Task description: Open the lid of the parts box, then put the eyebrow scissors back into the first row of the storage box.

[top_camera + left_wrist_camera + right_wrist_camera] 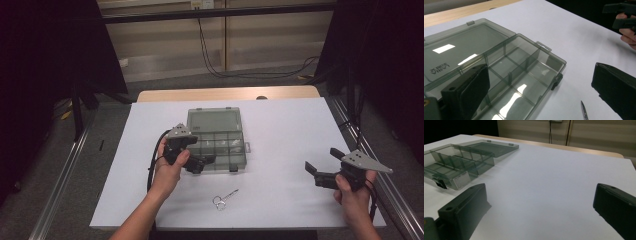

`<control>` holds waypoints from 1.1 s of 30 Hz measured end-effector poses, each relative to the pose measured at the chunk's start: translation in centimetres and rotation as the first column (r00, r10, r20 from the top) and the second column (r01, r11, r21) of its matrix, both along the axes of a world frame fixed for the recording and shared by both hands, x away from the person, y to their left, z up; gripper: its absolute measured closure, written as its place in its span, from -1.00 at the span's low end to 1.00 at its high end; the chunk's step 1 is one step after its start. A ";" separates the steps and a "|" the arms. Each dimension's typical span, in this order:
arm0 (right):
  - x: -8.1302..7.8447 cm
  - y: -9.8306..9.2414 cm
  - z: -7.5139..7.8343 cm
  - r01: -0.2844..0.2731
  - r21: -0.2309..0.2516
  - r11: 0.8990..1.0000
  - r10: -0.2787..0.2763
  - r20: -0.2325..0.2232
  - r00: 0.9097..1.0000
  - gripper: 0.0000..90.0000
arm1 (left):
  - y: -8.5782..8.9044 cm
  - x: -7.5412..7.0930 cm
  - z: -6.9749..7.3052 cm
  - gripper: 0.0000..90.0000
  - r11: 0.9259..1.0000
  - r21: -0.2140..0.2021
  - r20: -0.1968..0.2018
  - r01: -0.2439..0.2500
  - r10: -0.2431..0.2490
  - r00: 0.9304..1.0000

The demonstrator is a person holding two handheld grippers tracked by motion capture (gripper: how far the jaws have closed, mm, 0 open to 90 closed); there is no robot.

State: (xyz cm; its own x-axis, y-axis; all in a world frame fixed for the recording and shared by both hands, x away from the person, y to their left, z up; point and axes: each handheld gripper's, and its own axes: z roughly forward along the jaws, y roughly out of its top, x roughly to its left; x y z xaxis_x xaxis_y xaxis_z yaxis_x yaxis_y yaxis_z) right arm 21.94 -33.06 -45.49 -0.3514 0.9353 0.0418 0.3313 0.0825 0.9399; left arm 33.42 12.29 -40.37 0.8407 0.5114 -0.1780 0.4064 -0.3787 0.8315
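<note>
A smoky clear compartment box (244, 150) lies open mid-table, its lid flat behind it. My left gripper (202, 162) hovers at the box's front left corner, open and holding nothing. In the left gripper view (539, 75) one jaw hangs over the front compartments of the box (541, 48), which look empty, and the other over the white sheet. Small scissors (224, 198) lie on the sheet in front of the box; their tip (584, 112) shows low in the left gripper view. My right gripper (322, 161) is held open near the table's right edge, well apart from the box (474, 170).
A white sheet (290, 130) covers the table, with a wooden strip (225, 93) along the far edge. Metal rails run along both sides of the table. Cables hang on the wall behind. The other hand (627, 37) shows at the top right of the left gripper view.
</note>
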 end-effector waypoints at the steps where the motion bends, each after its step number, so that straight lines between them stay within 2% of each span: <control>1: -0.3 -0.2 -0.1 0.002 0.003 1.000 -0.002 -0.003 1.000 -1.00 | -0.2 -0.1 0.0 -0.97 1.000 0.003 -0.001 0.005 -0.005 1.000; 4: -0.9 -0.7 -0.6 0.003 -0.005 1.000 -0.003 -0.007 1.000 -1.00 | -0.6 -0.4 -0.1 -0.97 1.000 -0.001 -0.001 0.032 -0.032 1.000; 5: -1.4 -1.1 -0.8 0.004 0.007 1.000 -0.004 -0.012 1.000 -1.00 | -1.0 -0.7 -0.2 -0.97 0.998 -0.009 -0.011 0.058 -0.058 0.998; 6: -1.4 -1.1 -0.8 0.004 0.007 1.000 -0.004 -0.012 1.000 -1.00 | -1.0 -0.7 -0.2 -0.96 0.998 -0.009 -0.011 0.058 -0.058 0.998; 7: -1.7 -1.5 -1.0 0.007 0.021 1.000 -0.007 -0.009 1.000 -1.00 | -1.2 -0.8 -0.2 -0.96 0.998 0.007 -0.011 0.065 -0.065 0.998; 11: -2.3 -1.8 -1.1 -0.001 0.024 1.000 0.001 -0.003 1.000 -1.00 | -2.0 -1.4 -0.3 -0.95 0.994 0.034 -0.021 0.107 -0.106 0.994; 17: -2.6 -2.0 -1.0 -0.011 0.032 0.999 0.010 0.014 1.000 -1.00 | -3.2 -2.3 -0.4 -0.93 0.988 0.069 -0.028 0.136 -0.134 0.991; 19: -2.6 -1.8 -1.0 -0.013 0.033 0.999 0.013 0.015 1.000 -1.00 | -3.6 -2.5 -0.5 -0.92 0.982 0.086 -0.061 0.170 -0.165 0.984; 20: -2.6 -1.7 -1.0 -0.016 0.034 0.999 0.016 0.009 1.000 -1.00 | -3.8 -2.6 -0.7 -0.92 0.983 0.067 -0.063 0.172 -0.168 0.984; 21: -2.6 -1.6 -1.1 -0.019 0.016 1.000 0.019 0.010 1.000 -1.00 | -3.9 -2.7 -0.7 -0.89 0.979 0.093 -0.075 0.183 -0.176 0.982; 22: -2.6 -1.6 -1.1 -0.019 0.016 1.000 0.019 0.010 1.000 -1.00 | -4.1 -2.8 -0.9 -0.89 0.980 0.085 -0.075 0.182 -0.176 0.982; 29: -2.5 -1.7 -1.1 -0.037 0.016 0.999 0.037 0.023 0.999 -1.00 | -5.3 -3.8 -1.9 -0.54 0.976 0.102 -0.106 0.194 -0.183 0.977; 30: -2.6 -1.7 -1.1 -0.037 0.024 0.999 0.036 0.018 0.999 -1.00 | -5.4 -4.0 -2.0 -0.49 0.973 0.123 -0.104 0.197 -0.185 0.977; 32: -2.6 -1.7 -1.1 -0.032 0.027 0.999 0.031 0.017 0.999 -1.00 | -5.7 -4.4 -2.2 -0.45 0.971 0.136 -0.101 0.198 -0.186 0.977; 33: -2.6 -1.8 -1.1 -0.031 0.026 0.999 0.030 0.017 0.999 -1.00 | -5.7 -4.5 -2.2 -0.40 0.967 0.147 -0.097 0.210 -0.197 0.976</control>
State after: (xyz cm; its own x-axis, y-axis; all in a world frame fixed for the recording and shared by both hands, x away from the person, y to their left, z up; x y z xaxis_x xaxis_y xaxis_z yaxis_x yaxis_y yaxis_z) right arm 19.39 -34.85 -46.61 -0.3807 0.9228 0.0597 0.3129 0.0678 0.9474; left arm 28.92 6.55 -42.59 0.9159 0.3581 -0.1813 0.3708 -0.5821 0.7236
